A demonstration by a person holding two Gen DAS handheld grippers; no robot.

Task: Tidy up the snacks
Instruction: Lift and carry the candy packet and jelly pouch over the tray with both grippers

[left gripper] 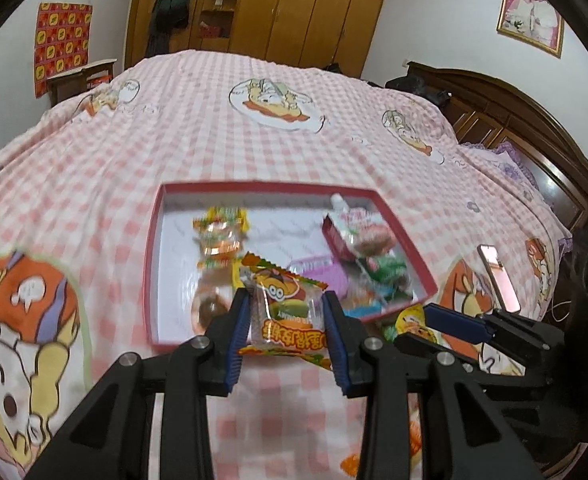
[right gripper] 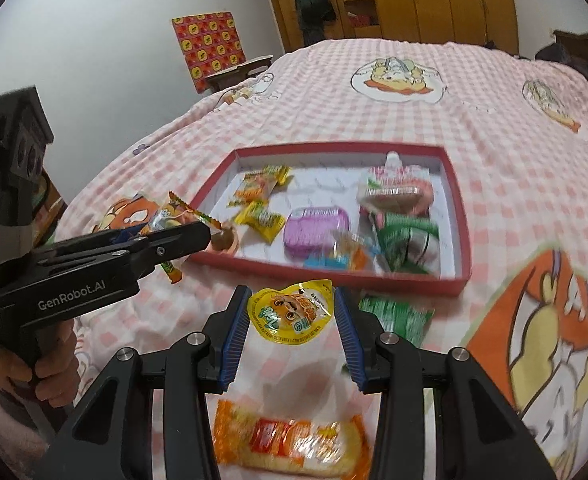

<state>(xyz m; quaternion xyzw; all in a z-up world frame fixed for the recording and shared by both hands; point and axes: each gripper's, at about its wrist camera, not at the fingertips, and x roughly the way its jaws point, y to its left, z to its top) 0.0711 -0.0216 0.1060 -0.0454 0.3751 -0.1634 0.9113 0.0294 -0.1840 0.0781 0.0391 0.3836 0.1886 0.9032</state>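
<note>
A red-rimmed shallow box lies on the bed and holds several snack packets and a purple tin. My left gripper is shut on an orange burger-gummy packet, held just above the box's near edge; it also shows in the right wrist view. My right gripper is open, its fingers on either side of a yellow cartoon pouch lying on the bed in front of the box. It shows in the left wrist view.
A green packet lies right of the yellow pouch. An orange cracker packet lies under my right gripper. A phone lies on the bed to the right. The pink checked bedspread stretches to a wardrobe and headboard.
</note>
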